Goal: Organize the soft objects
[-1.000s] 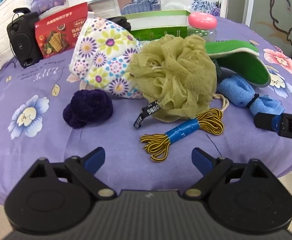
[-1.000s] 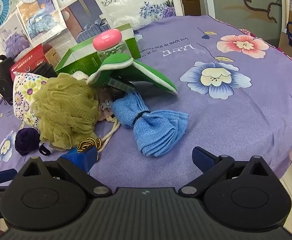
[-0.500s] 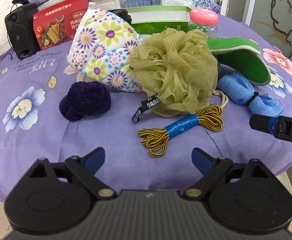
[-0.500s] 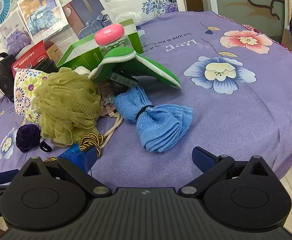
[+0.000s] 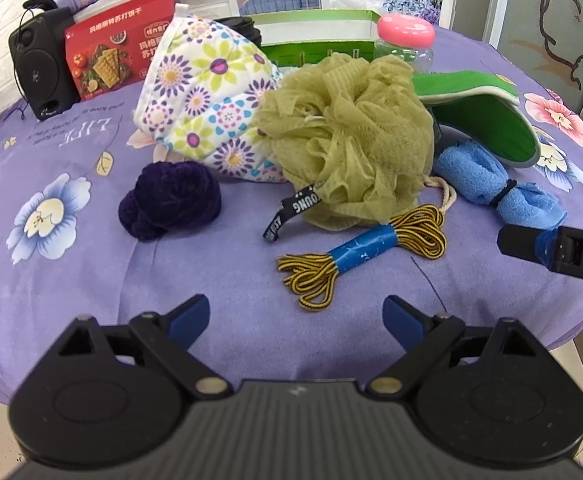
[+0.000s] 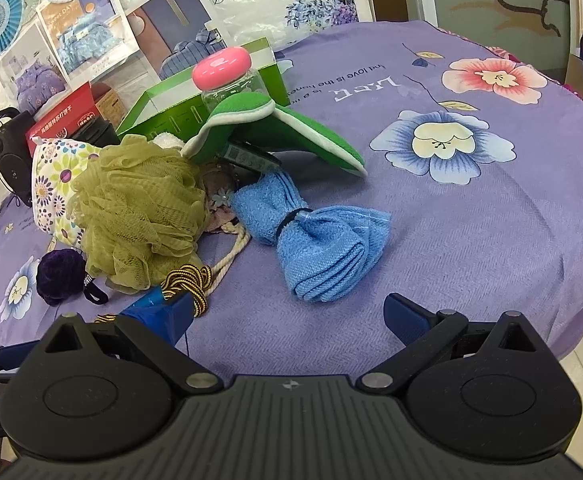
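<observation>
Both hand-held grippers, left [image 5: 296, 314] and right [image 6: 289, 318], hover with jaws spread, empty. Olive mesh bath pouf [image 5: 351, 136] at 12 o'clock blocks the floral quilted pouch [image 5: 207, 104]; shoelace bundle [image 5: 365, 250] lies before it on the table [image 5: 71, 280].

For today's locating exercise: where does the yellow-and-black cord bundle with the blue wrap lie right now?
In the left wrist view, the yellow-and-black cord bundle with the blue wrap lies centre-right on the purple floral cloth, just in front of the olive mesh bath pouf.
</observation>
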